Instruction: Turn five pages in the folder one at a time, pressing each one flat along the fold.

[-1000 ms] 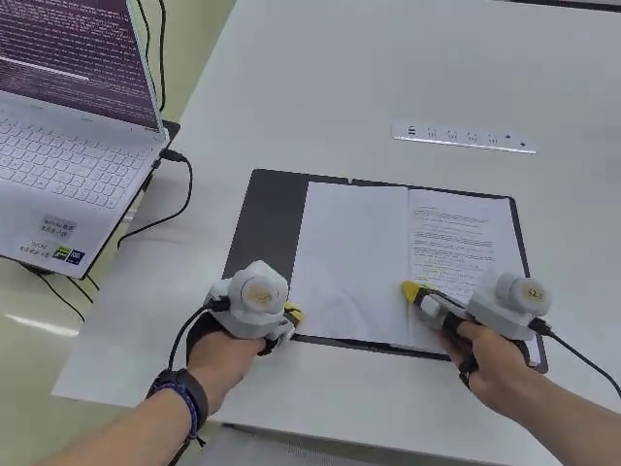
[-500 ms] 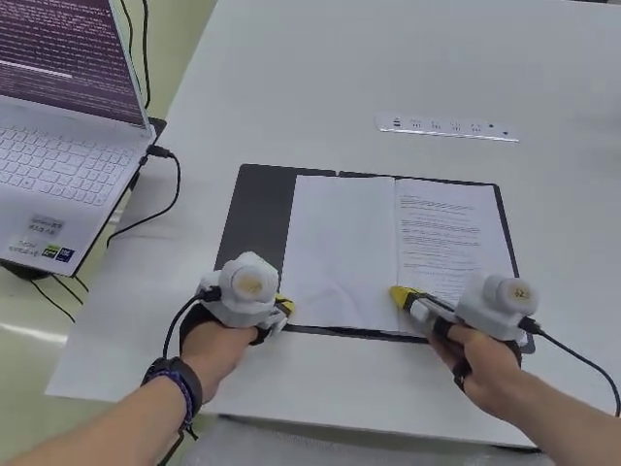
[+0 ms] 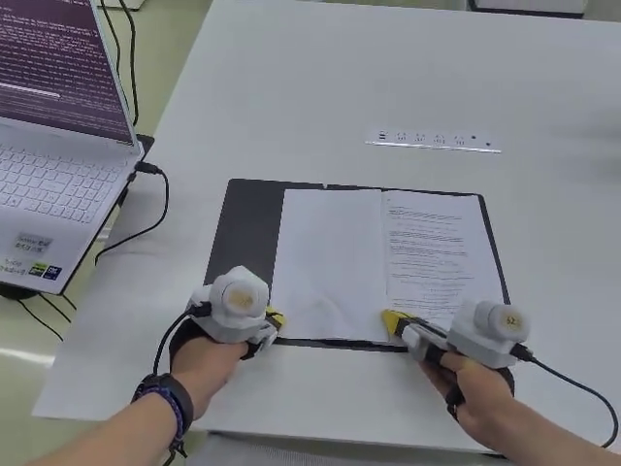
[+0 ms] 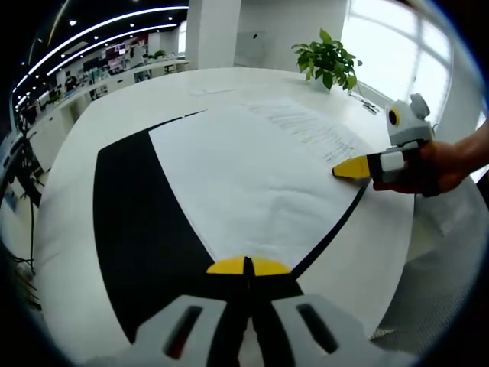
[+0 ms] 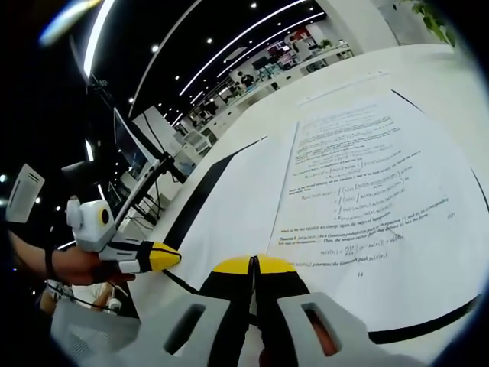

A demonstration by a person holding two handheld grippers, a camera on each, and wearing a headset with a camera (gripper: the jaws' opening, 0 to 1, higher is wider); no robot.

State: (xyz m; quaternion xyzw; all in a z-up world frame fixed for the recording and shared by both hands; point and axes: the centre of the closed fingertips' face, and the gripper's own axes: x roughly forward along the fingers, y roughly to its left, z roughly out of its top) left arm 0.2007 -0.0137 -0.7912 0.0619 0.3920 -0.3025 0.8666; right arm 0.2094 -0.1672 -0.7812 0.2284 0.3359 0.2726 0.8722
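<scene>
The folder lies open on the white table, its black inside cover (image 3: 243,233) on the left. A blank white page (image 3: 325,262) lies turned over beside a printed page (image 3: 437,252). My left gripper (image 3: 275,318) is shut, and its yellow tips (image 4: 248,266) rest at the near edge of the blank page (image 4: 244,176). My right gripper (image 3: 391,322) is shut too, with its tips (image 5: 254,265) down on the paper at the near end of the fold, beside the printed page (image 5: 359,191). Each gripper view shows the other gripper: the right gripper (image 4: 359,167) and the left gripper (image 5: 157,258).
An open laptop (image 3: 49,146) stands at the far left, and its cable (image 3: 146,228) runs toward the folder's left edge. A power strip (image 3: 434,142) is set into the table beyond the folder. A potted plant (image 4: 328,57) stands further off.
The head camera has shifted. My right gripper has slid along the fold toward the folder's near edge. The left gripper stays at the blank page's near edge.
</scene>
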